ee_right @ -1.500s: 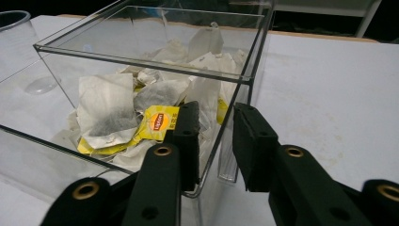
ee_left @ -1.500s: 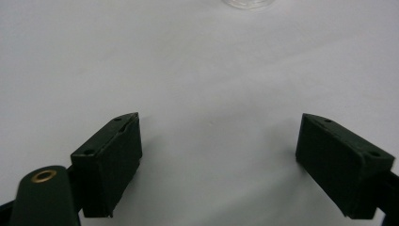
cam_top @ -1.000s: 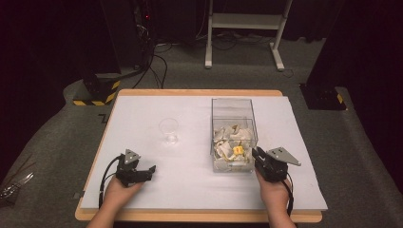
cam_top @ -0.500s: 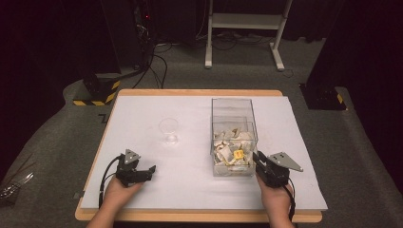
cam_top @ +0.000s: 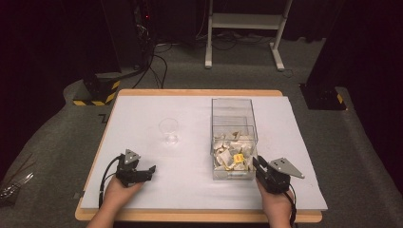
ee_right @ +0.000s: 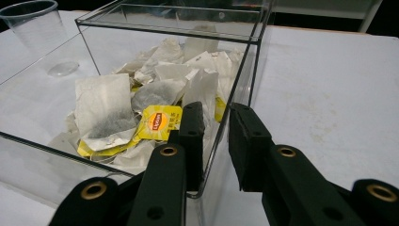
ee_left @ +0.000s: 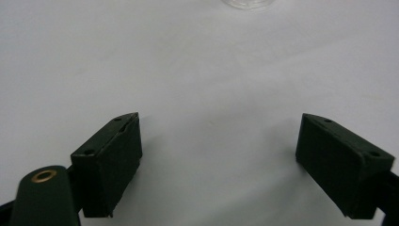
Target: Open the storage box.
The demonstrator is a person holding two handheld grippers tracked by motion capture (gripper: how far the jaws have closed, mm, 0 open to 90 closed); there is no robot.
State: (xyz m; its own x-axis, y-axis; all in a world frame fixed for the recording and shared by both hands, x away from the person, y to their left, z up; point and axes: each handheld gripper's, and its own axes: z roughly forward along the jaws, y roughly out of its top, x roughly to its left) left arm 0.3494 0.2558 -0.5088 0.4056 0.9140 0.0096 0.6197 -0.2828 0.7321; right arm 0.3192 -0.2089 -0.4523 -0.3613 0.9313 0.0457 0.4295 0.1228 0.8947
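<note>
Two grippers, mine: right gripper (ee_right: 214, 141) pinching the near corner wall of the clear box (cam_top: 234, 107) of tea bags (ee_right: 106, 113) on the counter (cam_top: 142, 102); left gripper (ee_left: 219, 160) spread, idle. Box stiff, slippery, light; hold by rim
</note>
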